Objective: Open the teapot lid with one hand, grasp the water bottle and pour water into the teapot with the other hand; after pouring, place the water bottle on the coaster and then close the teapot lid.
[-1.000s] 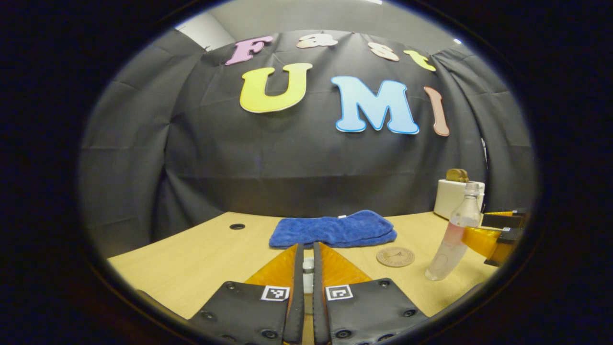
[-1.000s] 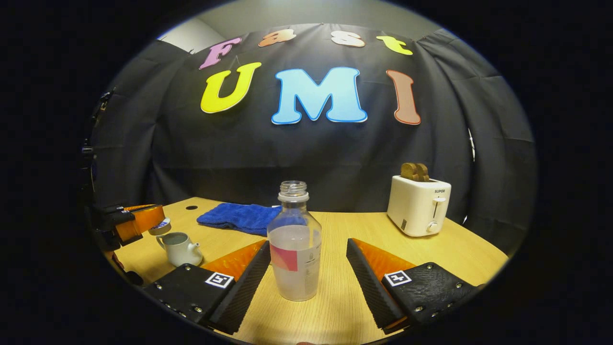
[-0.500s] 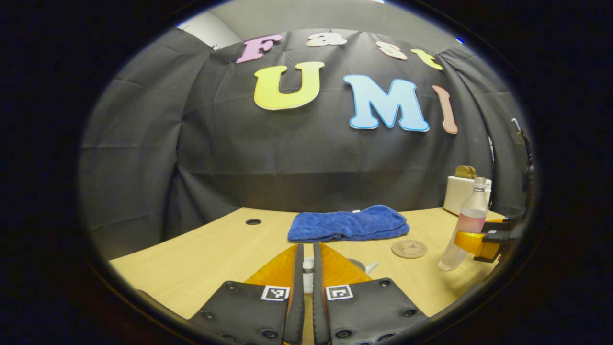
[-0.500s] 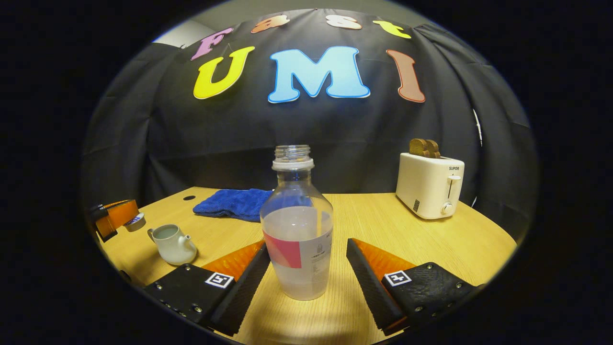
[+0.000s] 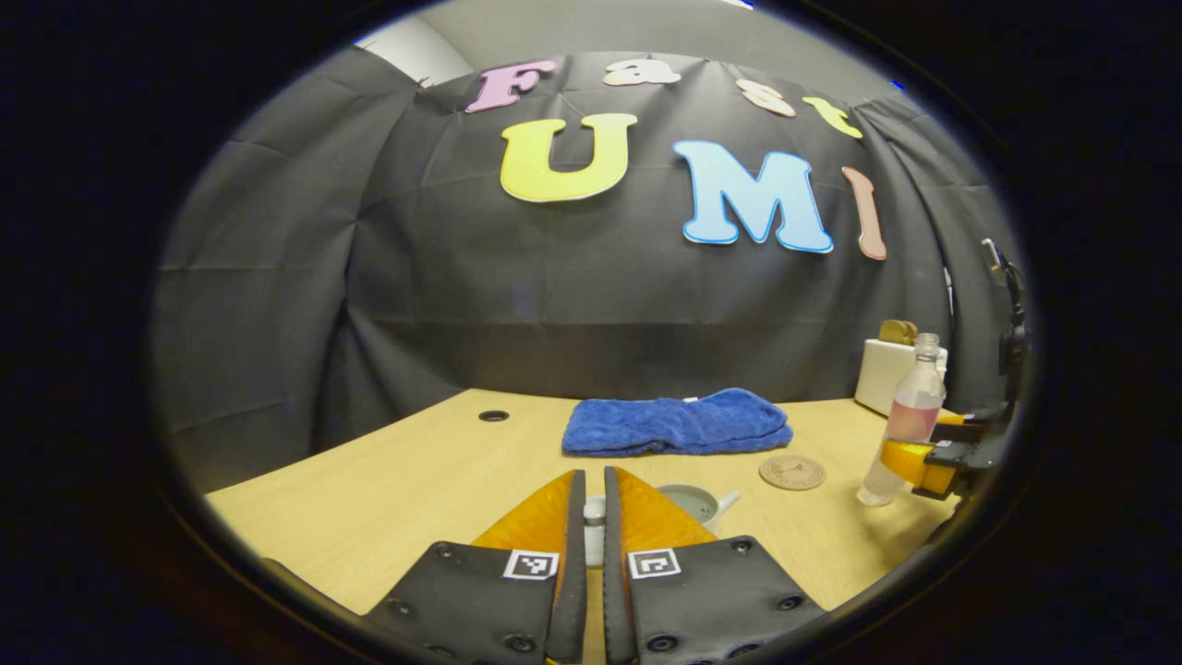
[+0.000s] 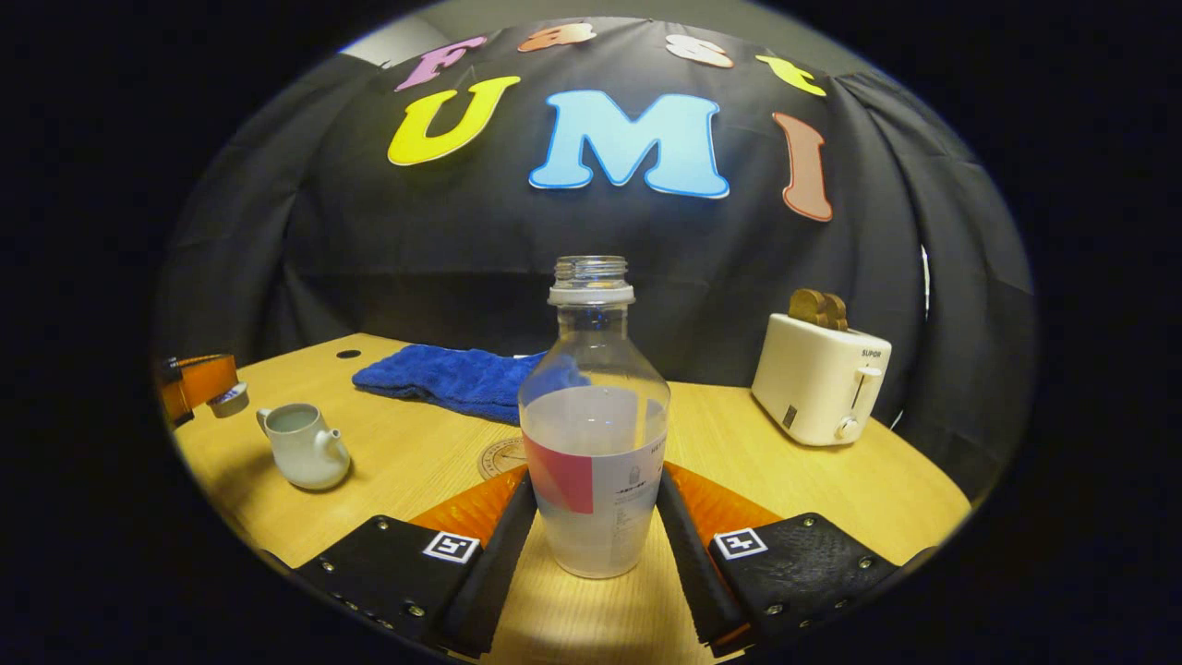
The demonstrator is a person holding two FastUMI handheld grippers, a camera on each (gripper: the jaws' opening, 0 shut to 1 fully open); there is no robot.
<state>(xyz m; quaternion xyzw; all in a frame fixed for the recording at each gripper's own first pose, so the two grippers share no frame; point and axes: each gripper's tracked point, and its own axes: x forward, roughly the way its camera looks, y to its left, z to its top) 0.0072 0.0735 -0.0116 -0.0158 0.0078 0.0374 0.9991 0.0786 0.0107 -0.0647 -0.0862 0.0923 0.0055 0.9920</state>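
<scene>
- Your left gripper (image 5: 586, 545) is pinching the teapot lid (image 5: 595, 511) aloft; the small knob is slipping easily, mostly hidden between your fingers.
- The open teapot (image 6: 303, 447) is sitting left on the table (image 6: 416, 453).
- Your right gripper (image 6: 591, 517) is clamping the uncapped water bottle (image 6: 594, 434) low on its label; it's half-full, thin-walled, squashy, and hiding part of the coaster (image 6: 501, 455).

I can't see most of the teapot (image 5: 688, 503) — my left gripper (image 5: 591, 517) covers it; the coaster (image 6: 501, 455) sits half behind the bottle (image 6: 596, 443).
</scene>
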